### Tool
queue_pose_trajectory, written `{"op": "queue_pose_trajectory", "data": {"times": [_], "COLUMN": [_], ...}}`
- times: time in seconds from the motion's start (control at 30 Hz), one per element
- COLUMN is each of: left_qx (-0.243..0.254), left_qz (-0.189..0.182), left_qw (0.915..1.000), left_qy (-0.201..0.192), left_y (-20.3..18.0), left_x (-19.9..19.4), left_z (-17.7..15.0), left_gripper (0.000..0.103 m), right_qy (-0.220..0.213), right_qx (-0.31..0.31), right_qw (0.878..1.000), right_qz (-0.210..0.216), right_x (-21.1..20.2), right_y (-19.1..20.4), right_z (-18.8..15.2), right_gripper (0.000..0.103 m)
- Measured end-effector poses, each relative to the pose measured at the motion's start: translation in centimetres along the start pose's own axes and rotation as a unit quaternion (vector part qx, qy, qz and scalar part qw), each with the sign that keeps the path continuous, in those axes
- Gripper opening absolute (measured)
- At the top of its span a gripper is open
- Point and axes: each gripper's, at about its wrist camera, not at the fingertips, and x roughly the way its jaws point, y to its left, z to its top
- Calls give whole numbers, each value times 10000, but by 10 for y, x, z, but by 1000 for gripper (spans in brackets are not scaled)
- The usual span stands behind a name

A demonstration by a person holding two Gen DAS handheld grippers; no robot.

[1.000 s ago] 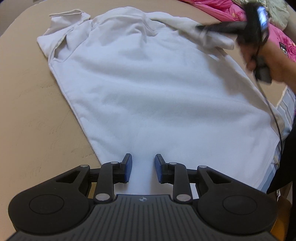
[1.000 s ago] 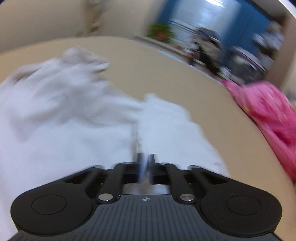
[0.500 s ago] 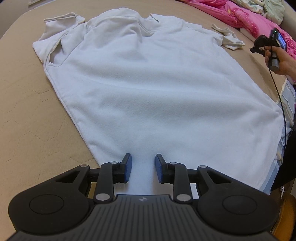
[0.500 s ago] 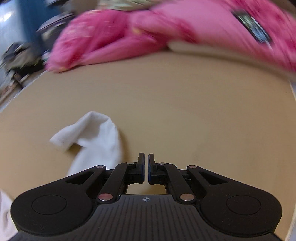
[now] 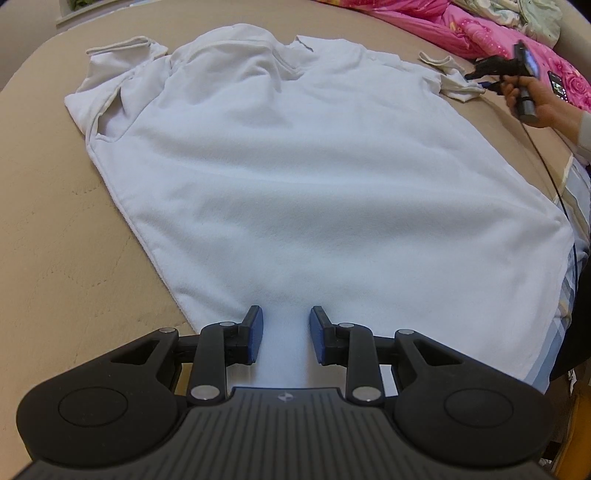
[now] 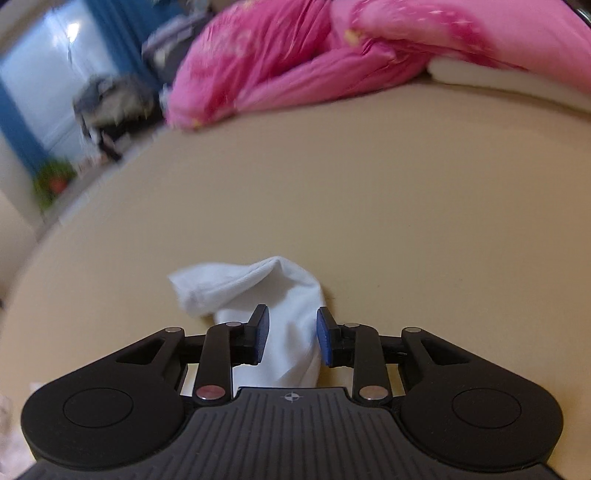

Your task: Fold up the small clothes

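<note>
A white T-shirt [image 5: 314, 177] lies spread flat on the tan bed cover [image 5: 55, 240], collar far, hem near. My left gripper [image 5: 286, 338] is open, low over the hem's middle. The left sleeve [image 5: 110, 66] is crumpled at the far left. My right gripper [image 5: 484, 79] is at the right sleeve [image 5: 450, 79] in the left wrist view. In the right wrist view my right gripper [image 6: 291, 339] is open with the white sleeve [image 6: 258, 291] lying between its fingers.
A pink quilt [image 6: 332, 62] is piled at the far right of the bed, also in the left wrist view [image 5: 480, 33]. The bed edge with a striped sheet [image 5: 569, 295] runs along the right. A cable [image 5: 546, 166] trails from my right gripper.
My right gripper let go of the sleeve, swung right off the shirt, then came back to the sleeve with its jaws opened. The sleeve now lies spread out. My left gripper stayed put.
</note>
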Motion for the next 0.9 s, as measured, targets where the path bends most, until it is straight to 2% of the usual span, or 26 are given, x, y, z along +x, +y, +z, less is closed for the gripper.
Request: {"op": "queue_pose_trajectory", "data": {"times": [0.13,0.2,0.27,0.33,0.4,0.43,0.5,0.53,0.57,0.63,0.7,0.77,0.8,0.83,0.9], "left_qx": [21,24,34,33,33,37,32,40,54,62,69,74,74,66,40], "left_qz": [-66,-75,-80,-98,-116,-123,-124,-116,-107,-95,-82,-72,-74,-83,-103], "left_qw": [10000,9999,9999,9999,9999,9999,9999,9999,9999,9999,9999,9999,9999,9999,9999], "left_qy": [-63,-75,-87,-94,-97,-93,-89,-90,-90,-94,-97,-98,-96,-89,-71], "left_y": [2,2,2,3,4,4,5,4,3,3,2,2,1,2,3], "left_x": [0,1,0,1,1,1,1,1,1,1,0,0,0,0,1], "left_z": [-2,-2,-3,-3,-3,-3,-2,-2,-2,-2,-2,-3,-3,-2,-1], "left_gripper": [32,32,32,32,32,32,32,32,32,32,32,32,32,32,32], "right_qy": [-66,-99,-129,-360,-918,-1339,-2286,-2592,-2777,-2621,-2051,-1196,-1024,-1183,-1307], "right_qx": [-475,-650,-642,-484,-148,129,736,975,1218,1700,2229,2424,2549,2576,2187], "right_qw": [9986,9976,9977,9982,9952,9896,9667,9567,9502,9499,9519,9578,9554,9547,9612], "right_qz": [-230,-235,-157,-22,308,519,881,897,712,134,-469,-974,-1079,-902,-1054], "right_x": [22,29,31,21,-10,-30,-71,-82,-85,-69,-33,5,14,14,9], "right_y": [18,25,31,35,40,40,30,22,13,-11,-42,-71,-83,-89,-78], "right_z": [9,16,26,37,56,68,84,86,84,75,57,33,22,17,29], "right_gripper": [29,11,7,6,5,5,5,5,5,5,5,5,3,3,5]}}
